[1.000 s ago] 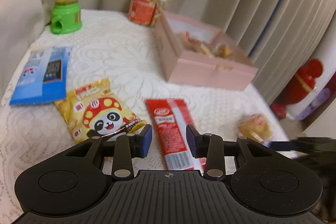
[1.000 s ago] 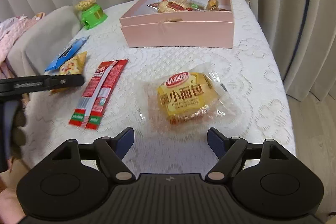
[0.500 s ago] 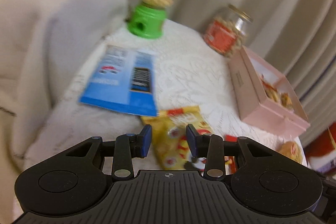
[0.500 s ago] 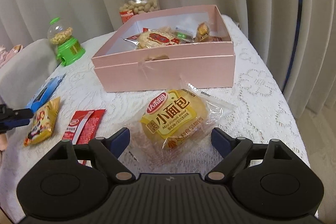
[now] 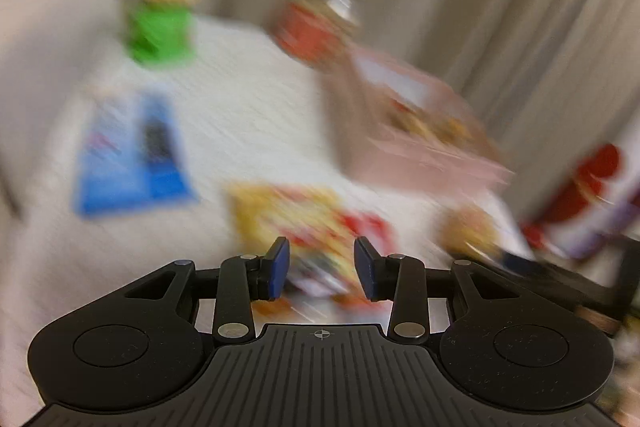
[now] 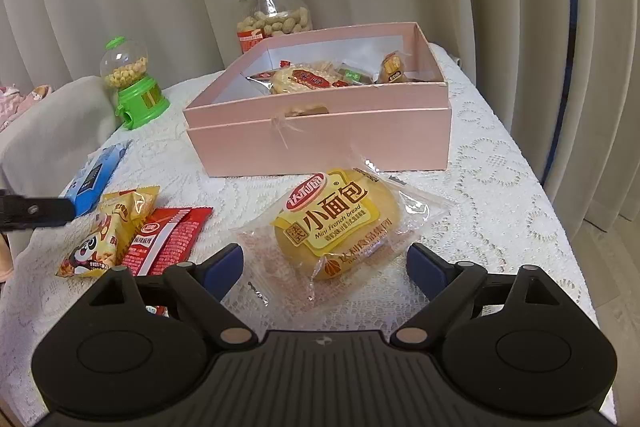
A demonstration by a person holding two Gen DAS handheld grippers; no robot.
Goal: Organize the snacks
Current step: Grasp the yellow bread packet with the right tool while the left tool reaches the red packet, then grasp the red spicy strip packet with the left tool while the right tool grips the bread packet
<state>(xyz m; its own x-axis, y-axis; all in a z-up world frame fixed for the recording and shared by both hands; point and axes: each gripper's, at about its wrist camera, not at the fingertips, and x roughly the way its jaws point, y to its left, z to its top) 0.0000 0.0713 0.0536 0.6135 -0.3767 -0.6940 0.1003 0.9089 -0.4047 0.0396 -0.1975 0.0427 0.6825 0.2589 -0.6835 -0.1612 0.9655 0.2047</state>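
Note:
A pink box [image 6: 320, 139] holding several wrapped snacks stands at the back of the table. A mini bread pack [image 6: 340, 223] lies in front of it, just ahead of my open right gripper [image 6: 324, 263], between its fingers' line. A yellow panda snack bag [image 6: 108, 231] and a red packet [image 6: 168, 239] lie at left, with a blue packet [image 6: 96, 179] behind. The left wrist view is blurred: my left gripper [image 5: 322, 269] is open above the yellow bag [image 5: 288, 219]. The left gripper's finger [image 6: 36, 213] shows at the right wrist view's left edge.
A peanut jar [image 6: 274, 15] stands behind the box and a green candy dispenser [image 6: 134, 87] at back left. A grey cushion [image 6: 52, 135] borders the table's left side. Curtains hang behind and to the right. The lace tablecloth [image 6: 500, 195] drops off at right.
The right gripper has moved closer to the bread pack and the box. The left gripper swung left toward the blue packet, then back right over the yellow bag, and is still moving.

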